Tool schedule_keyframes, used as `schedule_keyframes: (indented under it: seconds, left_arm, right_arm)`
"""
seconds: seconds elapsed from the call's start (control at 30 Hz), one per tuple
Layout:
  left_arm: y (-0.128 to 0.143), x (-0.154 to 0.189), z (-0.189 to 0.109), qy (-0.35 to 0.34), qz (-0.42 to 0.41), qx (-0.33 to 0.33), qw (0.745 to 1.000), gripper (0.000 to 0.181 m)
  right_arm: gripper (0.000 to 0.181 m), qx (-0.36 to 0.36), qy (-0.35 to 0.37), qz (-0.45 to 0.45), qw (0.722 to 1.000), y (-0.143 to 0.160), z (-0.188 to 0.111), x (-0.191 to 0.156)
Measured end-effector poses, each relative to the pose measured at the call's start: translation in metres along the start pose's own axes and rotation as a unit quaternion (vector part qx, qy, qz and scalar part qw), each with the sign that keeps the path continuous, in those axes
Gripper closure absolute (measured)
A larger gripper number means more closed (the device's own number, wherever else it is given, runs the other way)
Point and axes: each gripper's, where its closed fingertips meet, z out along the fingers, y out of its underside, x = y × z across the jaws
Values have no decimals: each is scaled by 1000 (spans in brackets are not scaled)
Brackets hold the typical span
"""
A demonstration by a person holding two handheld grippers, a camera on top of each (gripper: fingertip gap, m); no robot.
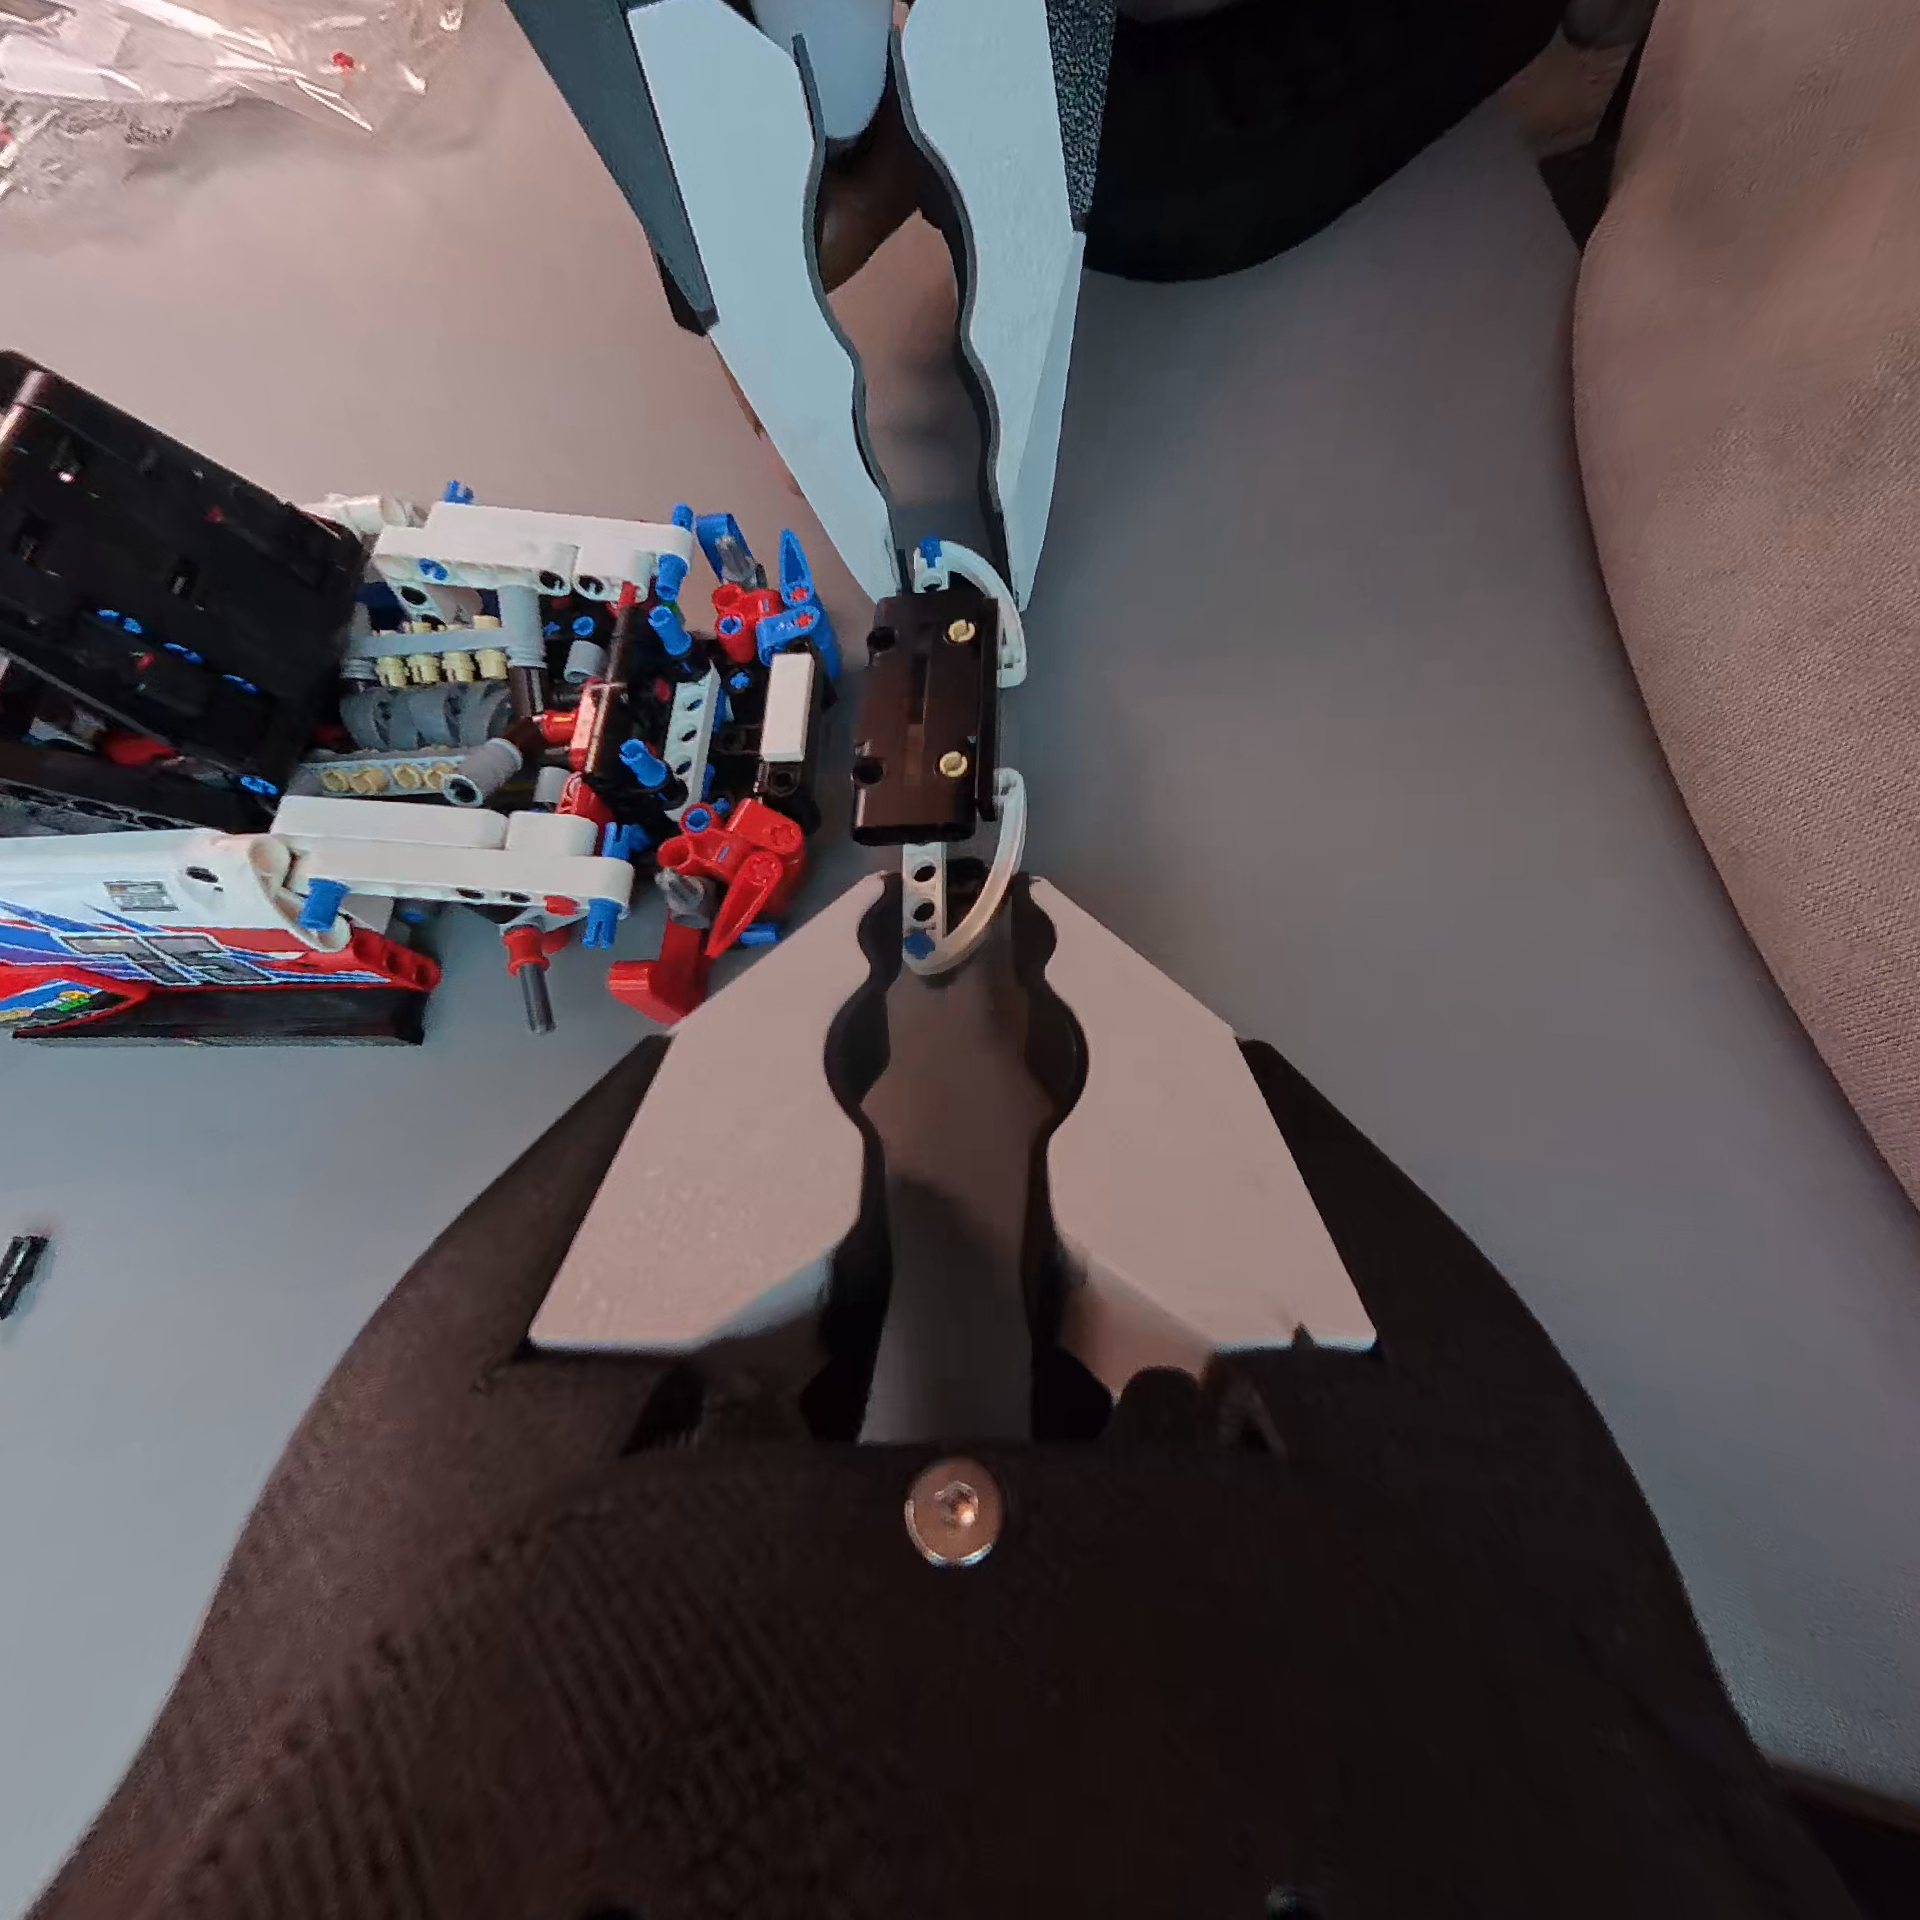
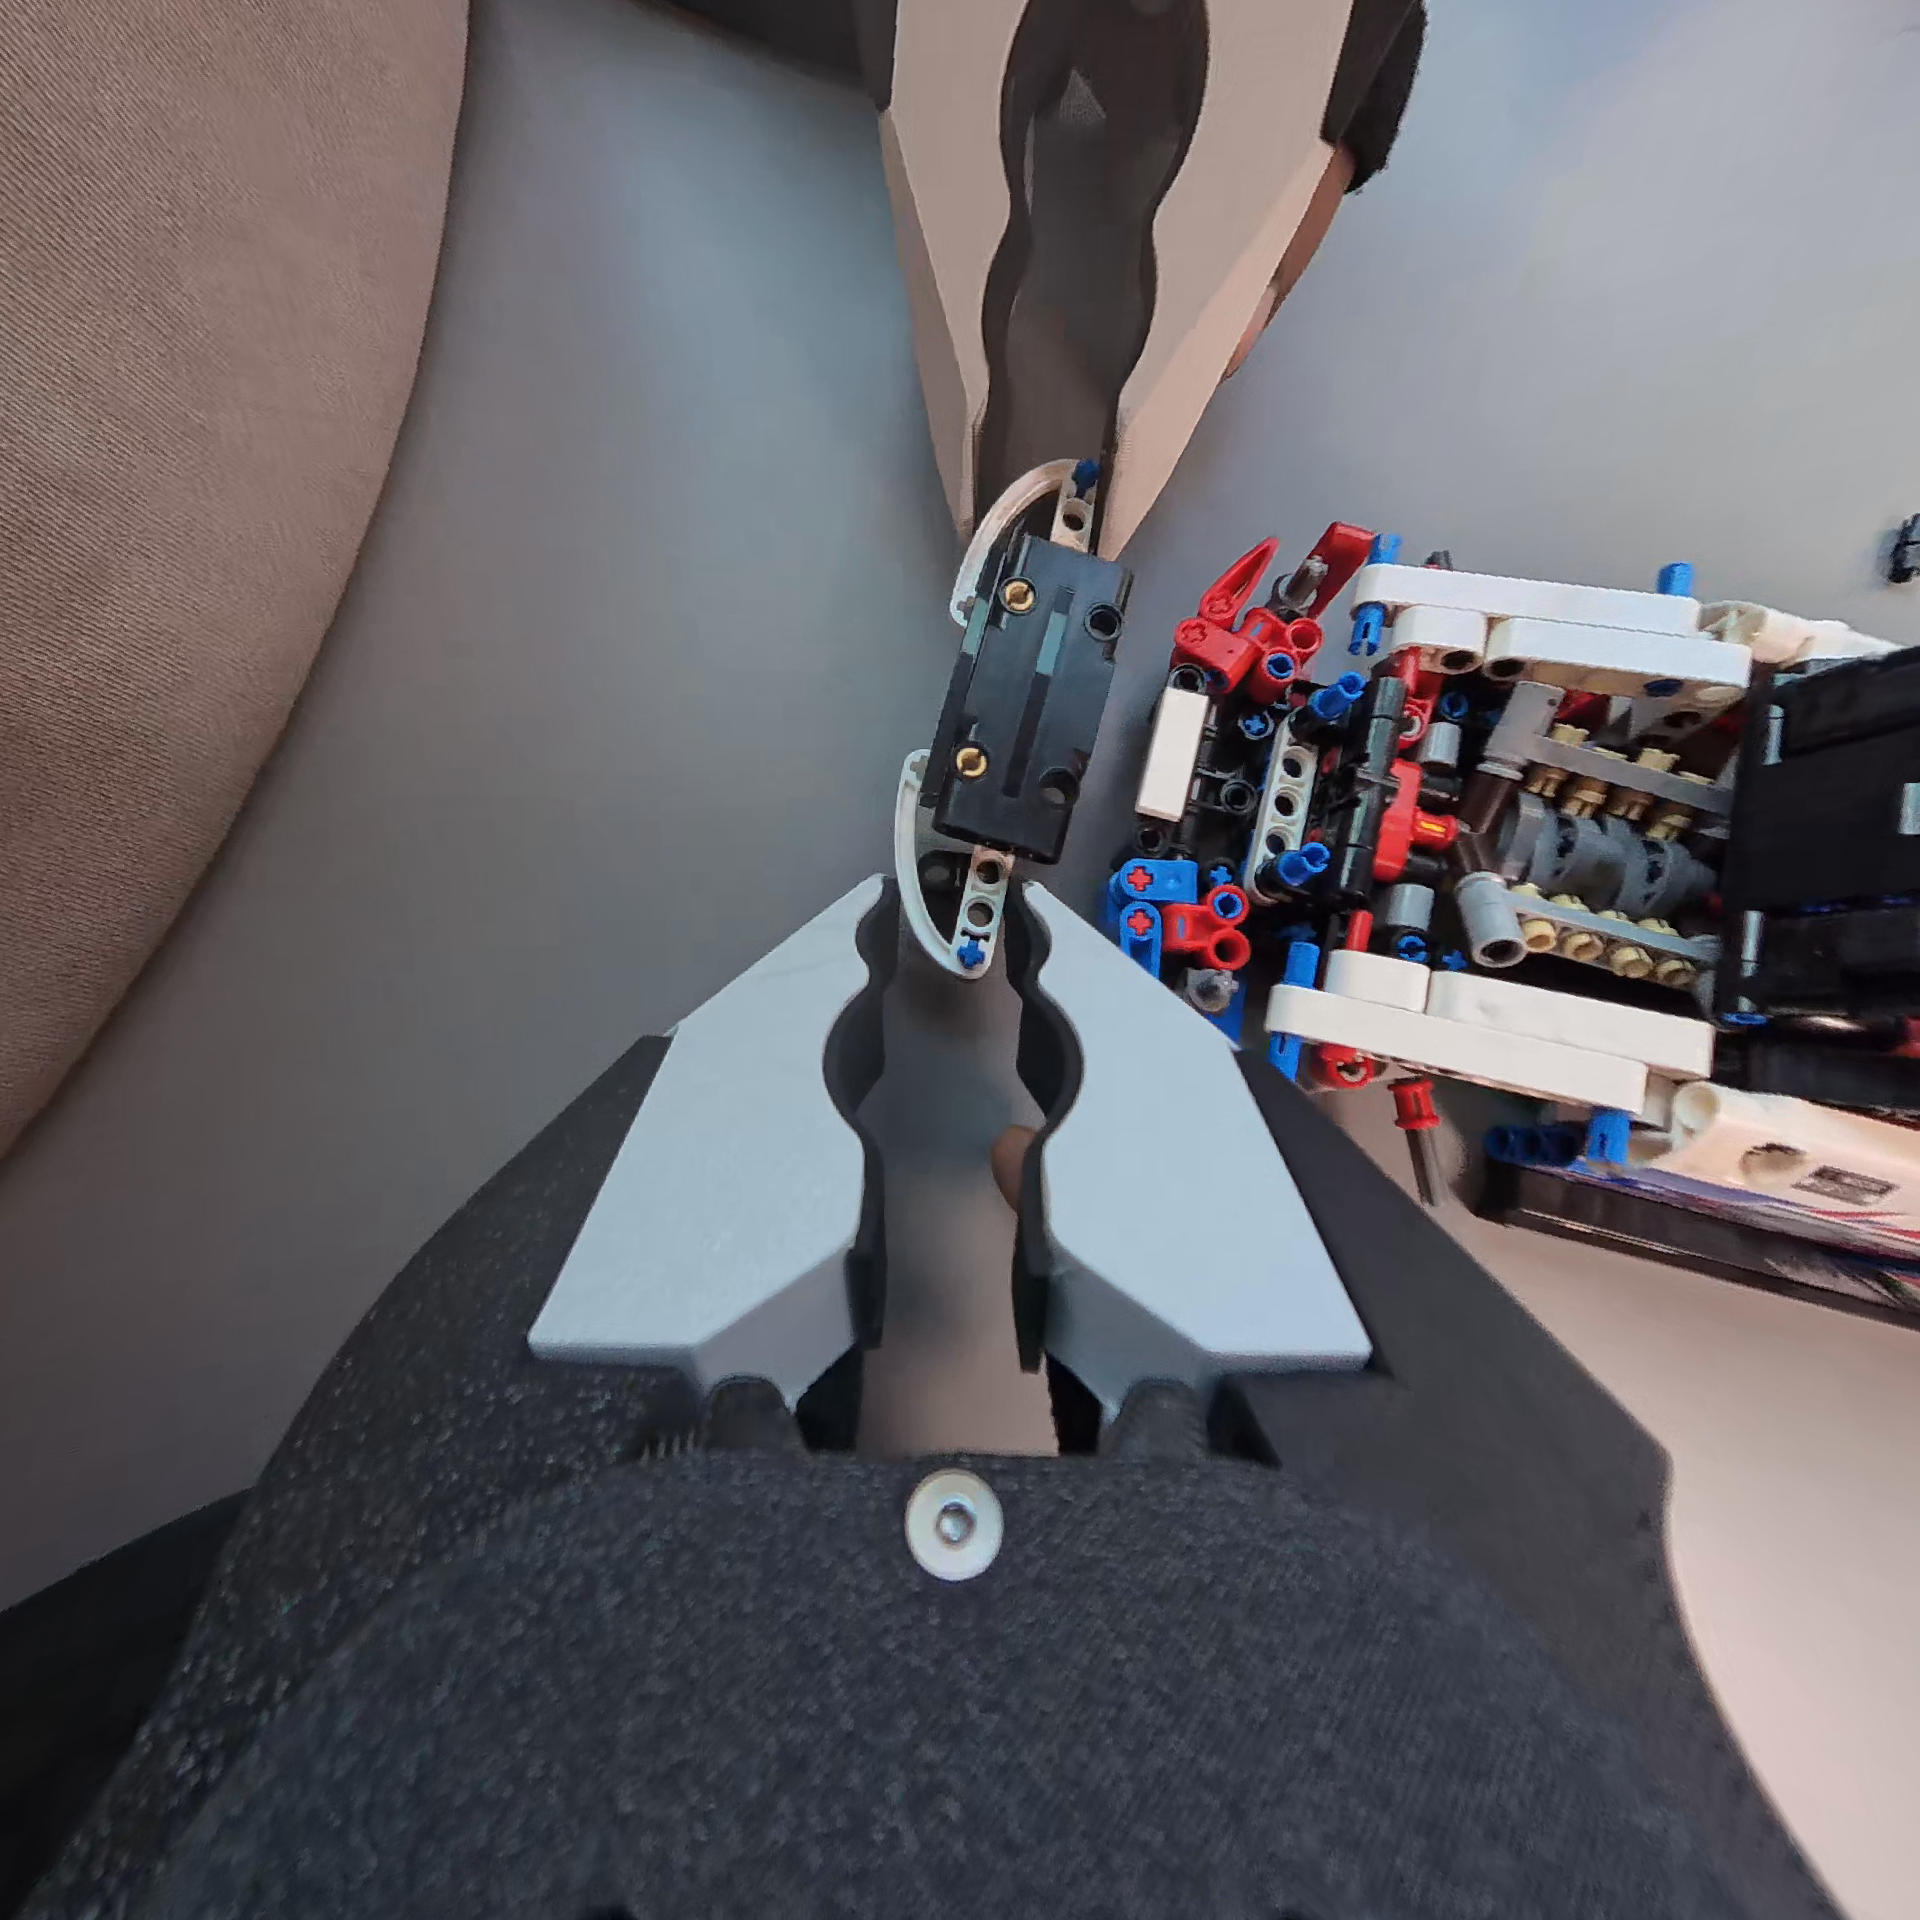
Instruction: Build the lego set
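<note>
Left wrist view: half-built car [image 1: 416, 748] at left on the table [image 1: 1351, 935], black block with white arches [image 1: 930, 717] just right of its open end. Block's long axis spans both grippers: left gripper [image 1: 951, 904] pinching the near arch, right gripper [image 1: 951, 566] pinching the far one.

Glossy plastic black block [image 1: 925, 717], matt grainy tool bodies, woven brown cloth cushion [image 1: 1766, 623], smooth grey table [image 1: 1351, 831].

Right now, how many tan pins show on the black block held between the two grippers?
2 on the black block: one tan pin near the right gripper, one near the left gripper. Its far side is hidden.
</note>
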Motion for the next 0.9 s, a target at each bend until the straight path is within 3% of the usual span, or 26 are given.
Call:
schedule_keyframes:
  seconds: [0.27, 0.53, 0.9]
  left_arm:
    - [-33, -22, -23, -17, -25, 94, 995, 163]
    - [-54, -59, -37, -19, -7, 101, 995, 164]
    - [-24, -66, -13, 1, -34, 67, 997, 164]
  right_arm:
    - [165, 136, 22, 36, 990, -33, -39, 18]
    - [169, 153, 81, 38, 984, -43, -69, 51]
    - [169, 132, 47, 85, 986, -12, -42, 54]
